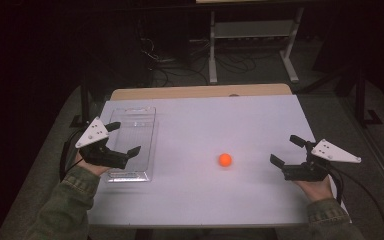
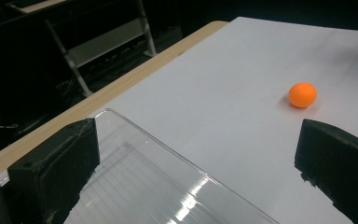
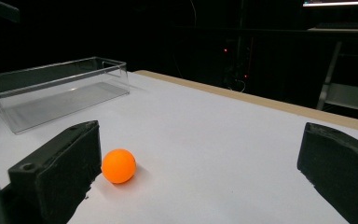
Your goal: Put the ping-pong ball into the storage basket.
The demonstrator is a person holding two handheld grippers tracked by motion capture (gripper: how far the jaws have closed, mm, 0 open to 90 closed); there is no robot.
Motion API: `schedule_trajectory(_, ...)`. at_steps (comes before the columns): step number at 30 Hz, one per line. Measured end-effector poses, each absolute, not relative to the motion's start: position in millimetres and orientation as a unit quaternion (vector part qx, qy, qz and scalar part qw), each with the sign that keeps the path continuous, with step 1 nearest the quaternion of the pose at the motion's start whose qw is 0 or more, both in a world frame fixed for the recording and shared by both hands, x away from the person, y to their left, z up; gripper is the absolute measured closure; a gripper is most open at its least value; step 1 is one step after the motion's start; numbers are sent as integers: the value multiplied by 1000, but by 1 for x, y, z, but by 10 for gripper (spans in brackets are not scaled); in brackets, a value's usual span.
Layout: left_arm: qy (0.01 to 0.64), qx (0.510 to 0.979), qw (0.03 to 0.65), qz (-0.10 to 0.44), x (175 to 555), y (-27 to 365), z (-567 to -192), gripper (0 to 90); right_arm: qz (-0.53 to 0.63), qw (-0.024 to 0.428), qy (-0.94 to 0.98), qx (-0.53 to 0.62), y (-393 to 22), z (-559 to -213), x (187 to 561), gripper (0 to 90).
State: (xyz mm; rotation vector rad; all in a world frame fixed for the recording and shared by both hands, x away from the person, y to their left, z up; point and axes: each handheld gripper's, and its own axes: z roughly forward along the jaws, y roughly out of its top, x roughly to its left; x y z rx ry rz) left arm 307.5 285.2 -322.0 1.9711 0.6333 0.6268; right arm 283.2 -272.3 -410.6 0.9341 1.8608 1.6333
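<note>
Ball [image 1: 225,159]: plain orange. Box [image 1: 132,142]: clear plastic, no pattern. Table [image 1: 240,120]: white top, tan wood strip at far edge. Gripper jaws black, top plates grey-white. Sleeves olive green.

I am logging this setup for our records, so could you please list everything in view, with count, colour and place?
small round orange ball: one, orange, on the white table top right of centre, between the two grippers, apart from both.
clear rectangular plastic box: one, transparent, open-topped and holding nothing, at the table's left side.
white-topped table: one, white surface with a light wooden edge at the far side.
pale metal frame with a shelf: one, light grey, on the dark floor beyond the table.
cables: several, dark, on the floor behind the table.
left gripper: one, black with a grey plate, jaws apart over the box.
right gripper: one, black with a grey plate, jaws apart, right of the ball.
sleeves: two, olive green, at the bottom edge.
</note>
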Motion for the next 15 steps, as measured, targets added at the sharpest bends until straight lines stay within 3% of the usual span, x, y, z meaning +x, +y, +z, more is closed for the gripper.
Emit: schedule_trajectory(15,239,822,454,247,316,271,-311,0,597,244,685,340,-272,-411,283,0)
